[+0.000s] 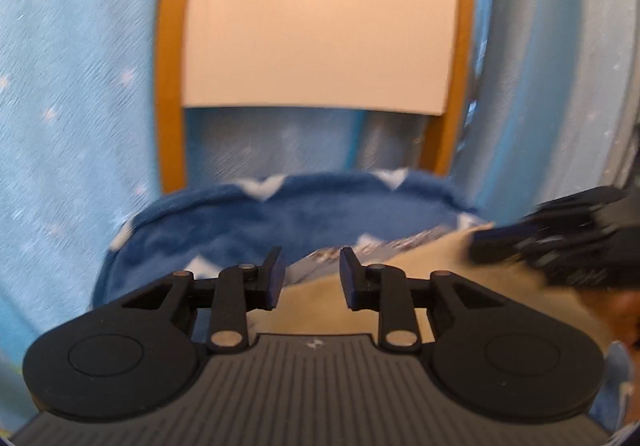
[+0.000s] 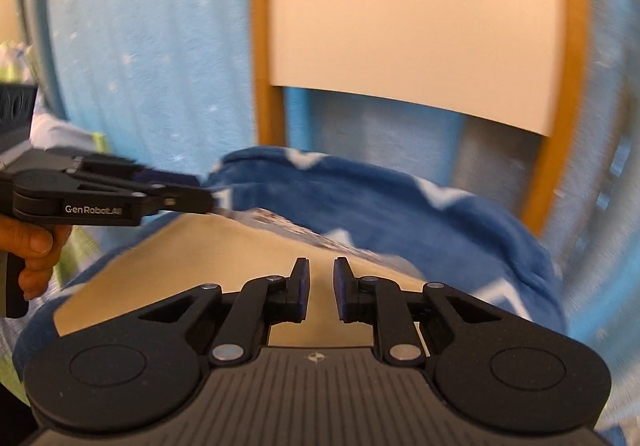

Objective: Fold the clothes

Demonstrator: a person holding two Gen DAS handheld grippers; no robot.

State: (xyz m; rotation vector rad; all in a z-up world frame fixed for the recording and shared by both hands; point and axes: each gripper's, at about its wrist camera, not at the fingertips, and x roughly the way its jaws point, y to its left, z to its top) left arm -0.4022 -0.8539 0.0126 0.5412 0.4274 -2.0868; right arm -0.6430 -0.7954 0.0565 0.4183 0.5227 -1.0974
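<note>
A beige garment [image 1: 400,266] [image 2: 224,258] lies on a dark blue fleece with white zigzags [image 1: 304,214] [image 2: 400,214]; a grey patterned strip edges the beige piece. My left gripper [image 1: 311,276] hovers just over the beige garment's far edge, open, nothing between its fingers. From the right wrist view the left gripper [image 2: 208,200] reaches in from the left, its tips at that same edge, with a hand [image 2: 36,246] on its handle. My right gripper [image 2: 321,286] is open above the beige cloth, its jaws narrowly apart and empty. It shows blurred at the right of the left wrist view [image 1: 480,242].
A chair with a white backrest [image 1: 320,26] [image 2: 416,14] and wooden frame [image 1: 170,86] [image 2: 266,46] stands right behind the fleece. Light blue fabric with small white specks [image 1: 72,66] [image 2: 152,46] fills the background on both sides.
</note>
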